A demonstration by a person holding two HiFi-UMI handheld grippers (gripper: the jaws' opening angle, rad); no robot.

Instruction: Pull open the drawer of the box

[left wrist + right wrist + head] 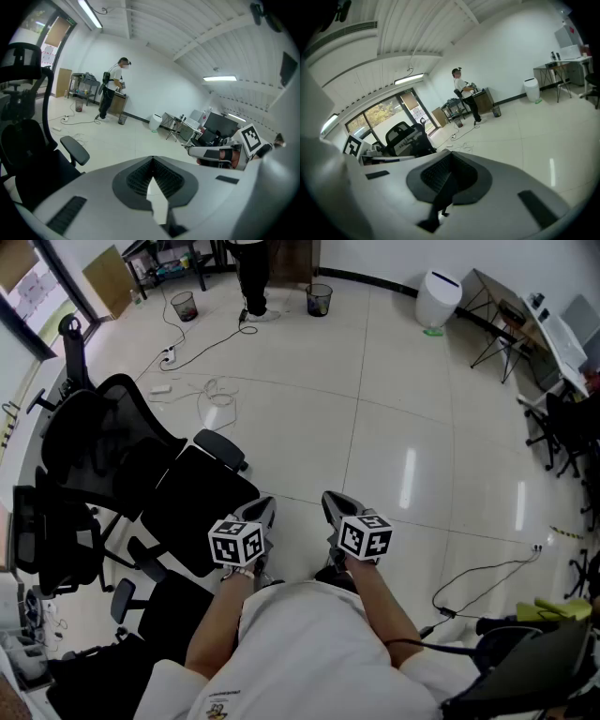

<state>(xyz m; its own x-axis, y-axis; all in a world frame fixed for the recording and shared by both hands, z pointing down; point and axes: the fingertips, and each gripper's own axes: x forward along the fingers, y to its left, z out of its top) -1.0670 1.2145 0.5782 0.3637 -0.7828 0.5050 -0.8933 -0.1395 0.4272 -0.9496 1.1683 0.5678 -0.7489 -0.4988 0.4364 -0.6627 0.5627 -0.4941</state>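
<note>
No box or drawer shows in any view. I hold both grippers close in front of my body, side by side, pointing out over bare floor. The left gripper [265, 508] has its jaws together at the tips, with nothing between them [153, 158]. The right gripper [334, 502] is likewise shut and empty [451, 154]. Each gripper's marker cube shows in the other's view: the right one's [248, 137], the left one's [352, 145].
Black office chairs [112, 456] crowd the left side. A person [251, 277] stands at the far end by a cart, with waste bins [319, 298] and a white bin [438, 296] nearby. Cables [216, 390] lie on the floor. Folding tables [553, 324] line the right.
</note>
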